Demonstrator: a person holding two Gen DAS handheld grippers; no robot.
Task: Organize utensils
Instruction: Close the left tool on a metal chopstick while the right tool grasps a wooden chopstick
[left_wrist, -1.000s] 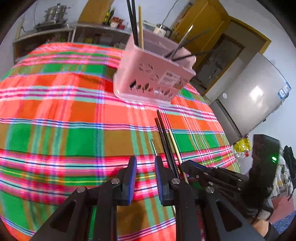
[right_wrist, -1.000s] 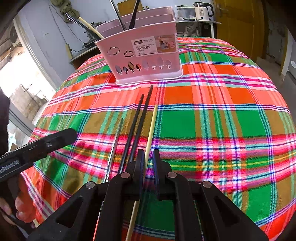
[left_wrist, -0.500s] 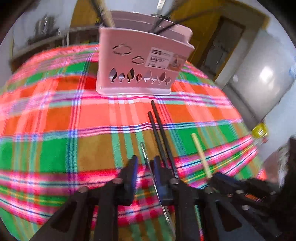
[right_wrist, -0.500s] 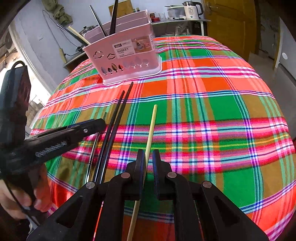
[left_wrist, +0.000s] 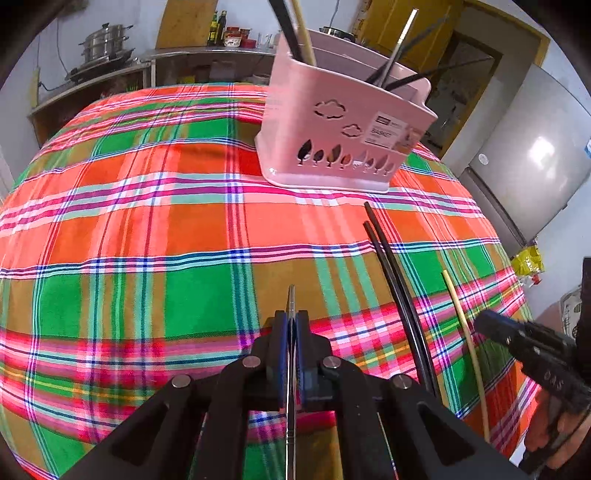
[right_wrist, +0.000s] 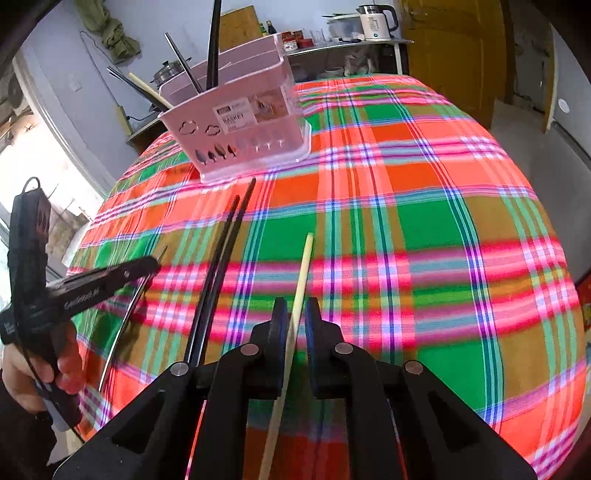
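Gripping one chopstick in each gripper, ready to carry both to the pink basket (left_wrist: 343, 122).

The left gripper (left_wrist: 291, 325) is pinched tight on a thin metal chopstick (left_wrist: 291, 299); the right gripper (right_wrist: 295, 314) sits narrowly around a pale wooden chopstick (right_wrist: 304, 266), though firm contact is hard to confirm. Both sticks run lengthwise along the fingers, tips pointing toward the basket across the plaid tablecloth (left_wrist: 147, 240). Lift each level, then tip it upright over a compartment. Two black chopsticks (left_wrist: 388, 266) lie side by side between them.
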